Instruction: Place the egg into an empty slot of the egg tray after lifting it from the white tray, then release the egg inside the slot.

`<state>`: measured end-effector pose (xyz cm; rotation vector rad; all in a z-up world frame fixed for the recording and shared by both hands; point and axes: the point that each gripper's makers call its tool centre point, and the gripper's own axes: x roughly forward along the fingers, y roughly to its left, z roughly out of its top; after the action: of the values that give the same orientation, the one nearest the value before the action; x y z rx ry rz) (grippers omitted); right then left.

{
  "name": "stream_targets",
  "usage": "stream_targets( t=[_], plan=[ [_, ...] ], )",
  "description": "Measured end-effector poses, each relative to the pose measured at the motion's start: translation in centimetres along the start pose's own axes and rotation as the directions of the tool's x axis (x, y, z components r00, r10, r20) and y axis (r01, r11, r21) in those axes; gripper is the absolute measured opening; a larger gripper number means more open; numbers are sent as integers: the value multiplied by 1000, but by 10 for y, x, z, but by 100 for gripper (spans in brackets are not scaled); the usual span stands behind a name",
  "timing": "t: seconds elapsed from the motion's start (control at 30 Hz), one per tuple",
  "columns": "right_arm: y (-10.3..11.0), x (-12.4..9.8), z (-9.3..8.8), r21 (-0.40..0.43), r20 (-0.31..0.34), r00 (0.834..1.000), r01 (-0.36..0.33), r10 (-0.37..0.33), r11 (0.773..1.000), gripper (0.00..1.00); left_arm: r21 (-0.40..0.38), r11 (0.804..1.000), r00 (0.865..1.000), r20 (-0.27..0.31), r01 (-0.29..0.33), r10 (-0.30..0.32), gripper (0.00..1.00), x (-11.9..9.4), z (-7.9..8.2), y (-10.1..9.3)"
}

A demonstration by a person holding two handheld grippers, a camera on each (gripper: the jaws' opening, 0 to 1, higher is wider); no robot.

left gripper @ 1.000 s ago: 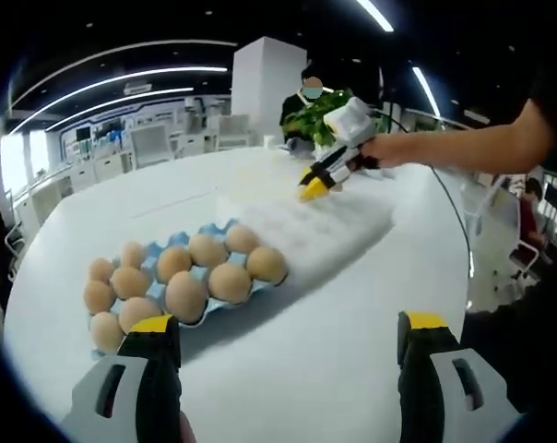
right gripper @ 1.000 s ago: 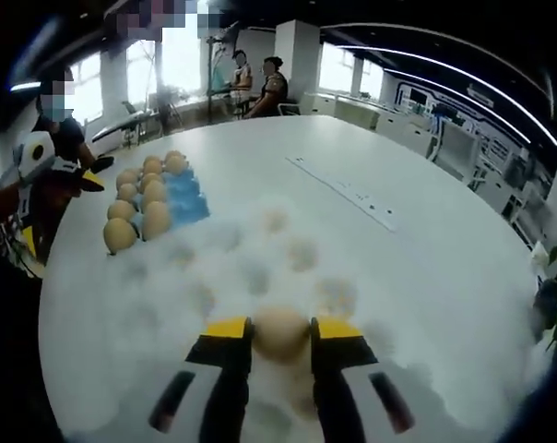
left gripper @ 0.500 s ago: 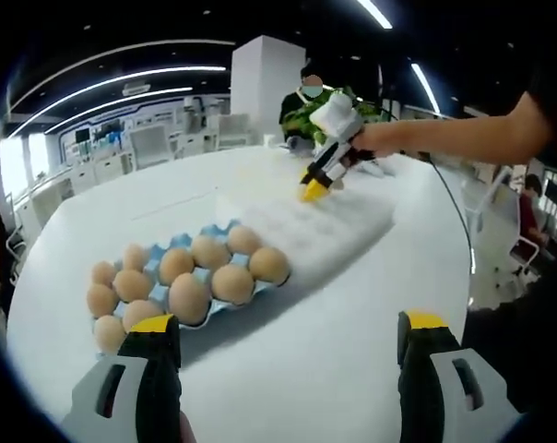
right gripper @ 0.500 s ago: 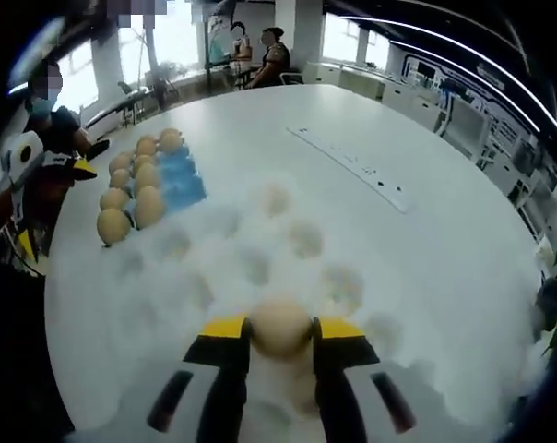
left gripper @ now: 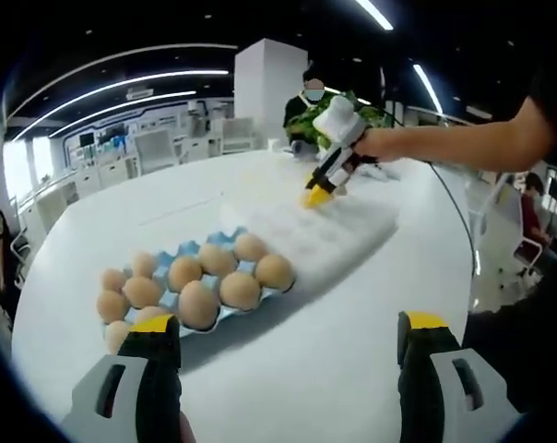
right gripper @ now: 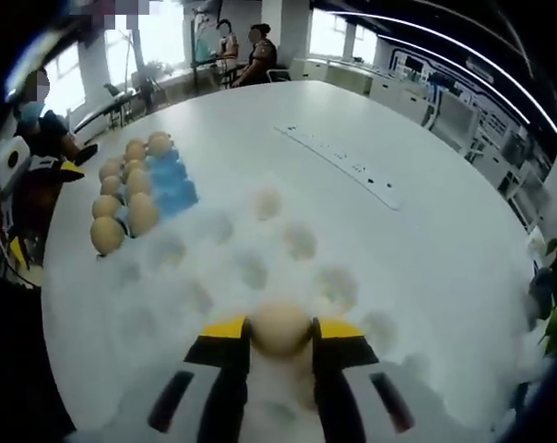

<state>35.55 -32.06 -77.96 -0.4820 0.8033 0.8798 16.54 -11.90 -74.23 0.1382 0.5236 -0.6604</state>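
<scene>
An egg (right gripper: 279,327) is pinched between the closed jaws of the right gripper (right gripper: 279,334) above the white tray (right gripper: 168,305), while the blue egg tray (right gripper: 172,185) is seen far off up-left, nearer the empty, wide-open left gripper (left gripper: 283,337).

1. left gripper (left gripper: 288,369): grey-white jaws with black inner faces, capped yellow at the tips.
2. right gripper (right gripper: 279,334): same yellow-tipped black-and-white jaws; white body at 1 o'clock in left gripper view.
3. forearm (left gripper: 454,148) bare below a dark sleeve.
</scene>
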Motion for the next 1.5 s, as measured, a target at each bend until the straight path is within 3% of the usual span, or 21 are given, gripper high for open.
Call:
stream_targets(
  t=[0.47, 0.83, 0.93, 1.5],
  plan=[
    [16, -16, 32, -19, 112, 994, -6, 9, 1000, 27, -25, 998, 999, 5, -54, 54, 100, -7, -8, 13],
    [33, -5, 52, -33, 146, 988, -43, 47, 999, 27, -63, 995, 997, 9, -82, 83, 100, -12, -11, 20],
    [41, -2, 59, -2, 164, 984, -70, 69, 998, 27, -63, 994, 996, 6, -88, 89, 100, -13, -12, 23],
    [73, 16, 89, -30, 239, 963, -123, 126, 992, 27, -67, 989, 992, 6, -129, 129, 100, -18, -11, 33]
  ],
)
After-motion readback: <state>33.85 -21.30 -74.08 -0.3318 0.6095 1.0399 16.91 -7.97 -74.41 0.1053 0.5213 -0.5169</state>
